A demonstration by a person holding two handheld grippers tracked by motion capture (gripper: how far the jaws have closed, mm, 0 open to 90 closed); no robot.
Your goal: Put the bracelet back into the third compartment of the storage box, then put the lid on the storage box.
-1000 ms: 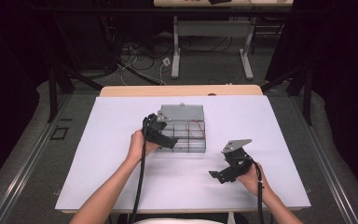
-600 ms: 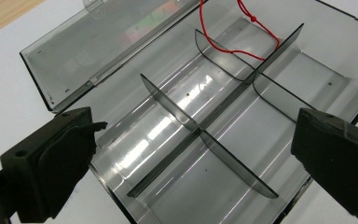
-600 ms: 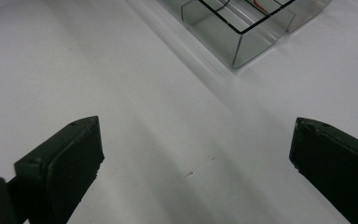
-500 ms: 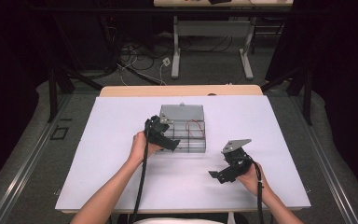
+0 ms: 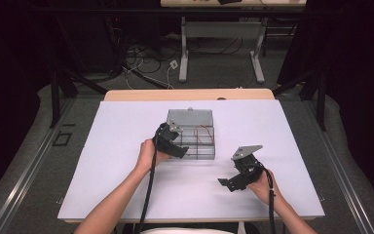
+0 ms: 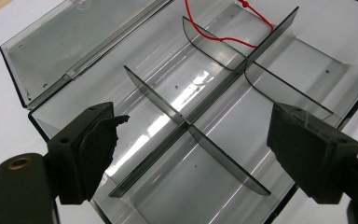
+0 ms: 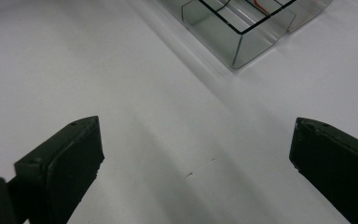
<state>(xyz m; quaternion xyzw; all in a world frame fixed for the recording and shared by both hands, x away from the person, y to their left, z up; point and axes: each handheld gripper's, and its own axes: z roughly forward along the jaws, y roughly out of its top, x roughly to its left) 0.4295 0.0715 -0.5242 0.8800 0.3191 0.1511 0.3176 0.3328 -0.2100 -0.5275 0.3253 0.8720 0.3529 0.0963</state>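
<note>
A clear plastic box with smoky grey dividers sits near the middle of the white table, its lid swung open and lying flat on the box's far side. In the left gripper view the box has one long divider running down its length and shorter cross pieces splitting it into compartments. A red cord curls in the compartments at the far end of the box; the nearer compartments look empty.

The left gripper hangs right over the box's near left corner, tilted down into it. Its jaws stand wide apart with nothing between them, straddling the near end of the long divider. The cord lies ahead of this gripper, along the box's long axis, past the first cross piece.

The right gripper hovers low over bare table, well to the near right of the box. Its jaws are also spread wide and empty, and the right gripper view catches just a corner of the box at the top.

The left gripper is clearly the nearer one to the box. To reach the cord, it would likely need to travel forward along the long divider to the far compartments.
</note>
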